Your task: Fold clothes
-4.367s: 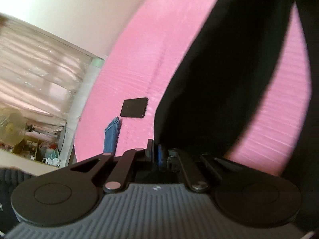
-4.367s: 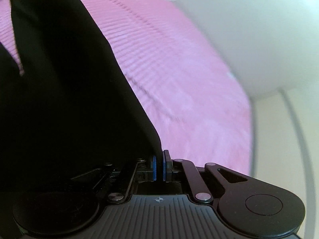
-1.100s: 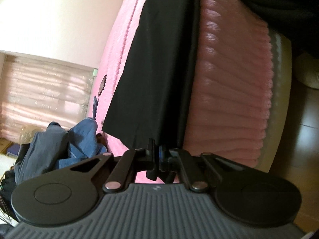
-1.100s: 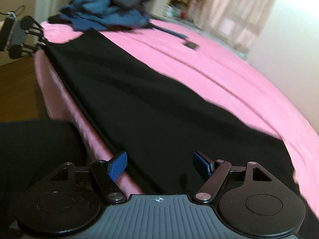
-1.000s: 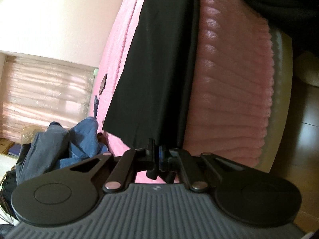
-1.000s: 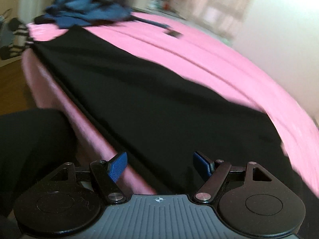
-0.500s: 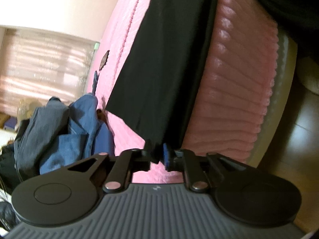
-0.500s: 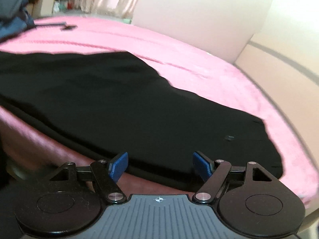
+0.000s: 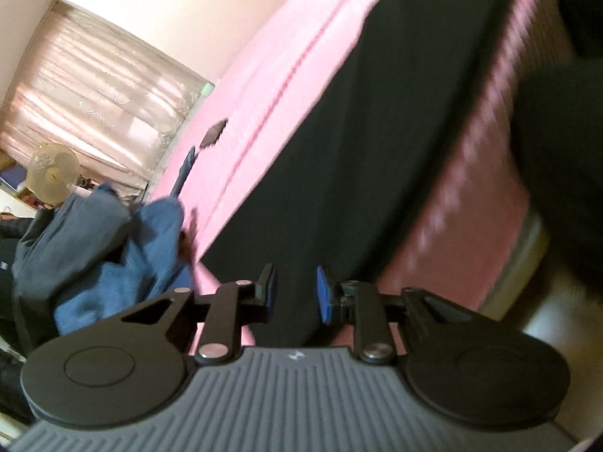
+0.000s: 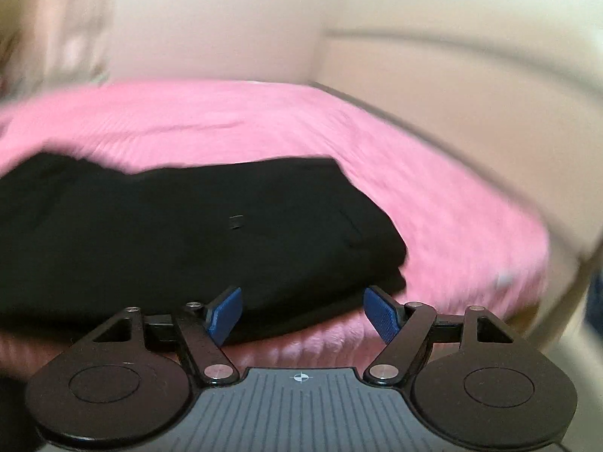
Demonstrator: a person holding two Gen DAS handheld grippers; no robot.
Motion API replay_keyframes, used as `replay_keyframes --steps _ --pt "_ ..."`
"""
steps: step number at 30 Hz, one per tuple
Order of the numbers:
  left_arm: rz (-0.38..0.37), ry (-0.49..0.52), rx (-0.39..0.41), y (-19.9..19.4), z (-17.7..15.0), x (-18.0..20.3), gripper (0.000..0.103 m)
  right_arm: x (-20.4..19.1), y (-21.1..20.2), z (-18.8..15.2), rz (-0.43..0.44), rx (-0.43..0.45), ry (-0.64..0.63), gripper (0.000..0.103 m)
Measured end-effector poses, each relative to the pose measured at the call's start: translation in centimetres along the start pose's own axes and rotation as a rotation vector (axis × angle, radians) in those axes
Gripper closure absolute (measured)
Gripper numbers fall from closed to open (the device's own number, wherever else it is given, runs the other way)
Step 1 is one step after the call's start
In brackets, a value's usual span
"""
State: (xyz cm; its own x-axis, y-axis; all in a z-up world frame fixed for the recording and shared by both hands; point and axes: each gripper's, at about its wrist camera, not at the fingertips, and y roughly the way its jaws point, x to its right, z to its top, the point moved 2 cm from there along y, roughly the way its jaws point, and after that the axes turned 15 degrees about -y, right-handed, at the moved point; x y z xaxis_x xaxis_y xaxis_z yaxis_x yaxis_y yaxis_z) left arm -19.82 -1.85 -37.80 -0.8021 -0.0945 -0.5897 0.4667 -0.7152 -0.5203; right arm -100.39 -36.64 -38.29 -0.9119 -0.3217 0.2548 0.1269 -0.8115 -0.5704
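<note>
Left gripper (image 9: 296, 293) released, jaws opening above black trousers (image 9: 361, 158); right gripper (image 10: 303, 310) wide, empty

Right tool (image 10: 301, 310): jaws stand wide apart, blue pads showing, nothing between them.
Black garment (image 10: 181, 233): lies flat along the near edge of the bed, its squared end just beyond the right pad; a small tab sits near its middle.
Bed (image 10: 433, 196): covered in pink ribbed fabric that runs out past the garment to the right and behind.
Wall (image 10: 452, 56): pale cream, blurred, with a darker band across it.
</note>
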Motion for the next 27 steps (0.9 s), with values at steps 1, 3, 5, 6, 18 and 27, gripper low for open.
replay_keyframes --steps 1,3,5,6,18,27 --pt "-0.011 -0.005 0.014 0.3 1.0 0.4 0.081 1.3 0.7 0.0 0.017 -0.003 0.082 0.029" --pt "-0.036 0.001 0.044 1.1 2.8 1.3 0.081 3.7 2.3 0.0 0.076 0.006 0.239 0.053" --pt "-0.064 0.018 0.074 1.9 4.6 2.2 0.081 5.6 4.8 0.1 0.106 -0.044 0.367 0.057" --pt "-0.079 0.023 0.093 2.1 5.6 2.6 0.081 6.2 5.8 -0.2 0.124 -0.064 0.432 0.058" --pt "-0.52 -0.22 0.255 7.7 23.9 8.3 0.075 5.6 2.9 -0.5 0.022 -0.074 0.391 0.089" --pt "-0.915 -0.421 0.126 15.9 40.6 15.0 0.065 0.2 -0.6 5.5 0.141 0.063 0.172 0.047"
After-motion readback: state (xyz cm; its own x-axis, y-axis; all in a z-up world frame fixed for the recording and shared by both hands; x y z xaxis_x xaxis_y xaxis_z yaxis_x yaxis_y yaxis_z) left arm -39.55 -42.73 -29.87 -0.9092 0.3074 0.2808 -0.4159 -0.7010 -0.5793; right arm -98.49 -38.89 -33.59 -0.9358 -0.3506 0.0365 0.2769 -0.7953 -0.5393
